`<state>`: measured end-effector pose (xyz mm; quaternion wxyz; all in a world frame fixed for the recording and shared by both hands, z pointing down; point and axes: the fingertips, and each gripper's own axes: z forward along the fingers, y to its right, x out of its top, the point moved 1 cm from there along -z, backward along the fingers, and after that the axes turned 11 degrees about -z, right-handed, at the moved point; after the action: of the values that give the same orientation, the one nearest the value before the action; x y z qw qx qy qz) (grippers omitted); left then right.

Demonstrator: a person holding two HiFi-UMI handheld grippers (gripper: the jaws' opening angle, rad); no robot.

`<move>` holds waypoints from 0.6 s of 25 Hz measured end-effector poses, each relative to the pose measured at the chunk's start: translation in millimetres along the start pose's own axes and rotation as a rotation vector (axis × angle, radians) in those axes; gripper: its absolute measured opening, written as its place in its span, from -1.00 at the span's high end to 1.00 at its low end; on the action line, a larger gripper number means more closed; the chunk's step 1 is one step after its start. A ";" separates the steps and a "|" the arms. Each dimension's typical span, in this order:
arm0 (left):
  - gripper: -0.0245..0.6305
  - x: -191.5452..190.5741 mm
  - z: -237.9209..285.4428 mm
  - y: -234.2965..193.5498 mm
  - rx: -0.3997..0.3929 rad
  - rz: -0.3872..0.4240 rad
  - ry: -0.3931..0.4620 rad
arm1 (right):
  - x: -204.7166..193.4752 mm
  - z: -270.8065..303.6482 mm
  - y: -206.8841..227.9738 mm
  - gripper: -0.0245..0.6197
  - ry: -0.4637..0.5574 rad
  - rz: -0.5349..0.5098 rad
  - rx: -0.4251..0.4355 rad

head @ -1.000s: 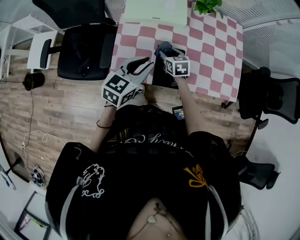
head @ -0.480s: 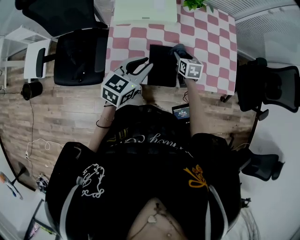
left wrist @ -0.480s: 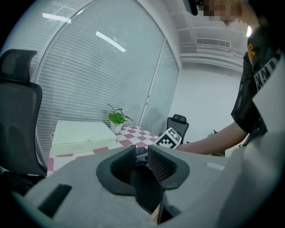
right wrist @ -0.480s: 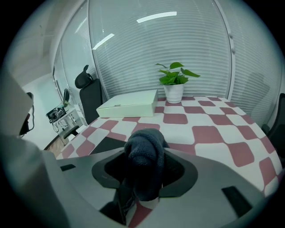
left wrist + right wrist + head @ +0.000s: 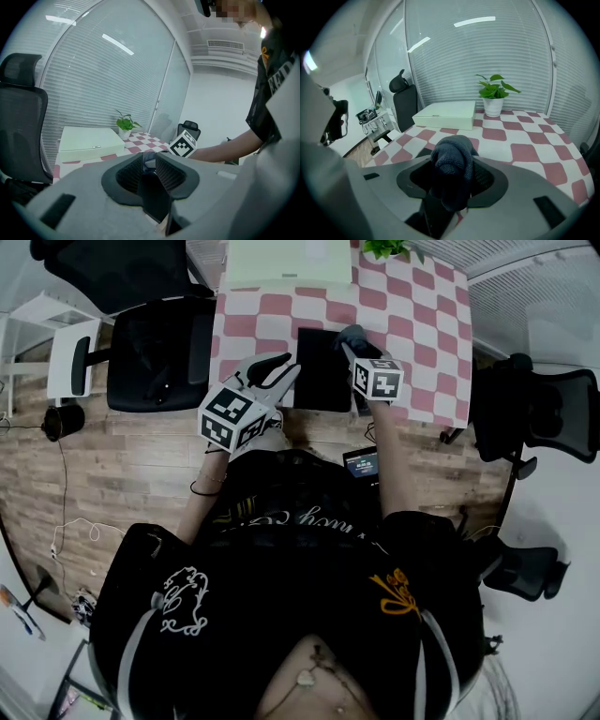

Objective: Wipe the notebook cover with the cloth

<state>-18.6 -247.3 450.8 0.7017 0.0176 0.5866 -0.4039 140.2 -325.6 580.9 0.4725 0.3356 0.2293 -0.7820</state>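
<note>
Lying flat on the pink-checked surface (image 5: 427, 329) was the black notebook (image 5: 322, 381). A dark blue cloth (image 5: 353, 334) was at its far right corner, pinched tight in the right tool (image 5: 356, 345). The left tool (image 5: 284, 369) hung just beside the notebook's left edge, its jaws almost together.

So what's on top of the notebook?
The cloth, clamped in the right gripper, is over the far right corner of the notebook. The cover beneath it is hidden; the rest looks bare.
</note>
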 end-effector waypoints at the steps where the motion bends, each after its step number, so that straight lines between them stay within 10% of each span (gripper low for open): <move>1: 0.68 -0.1 -1.1 -1.3 0.005 -0.002 0.002 | 5.6 0.7 -9.4 0.40 0.014 -0.008 0.020; 15: 0.68 -5.8 -19.2 -9.6 0.052 -0.018 0.011 | 11.6 35.5 -146.3 0.40 -0.014 -0.126 0.286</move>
<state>-39.7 -241.0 454.0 0.6942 0.0326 0.5799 -0.4252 -5.2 -290.8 602.2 0.3715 0.3789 0.1330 -0.8371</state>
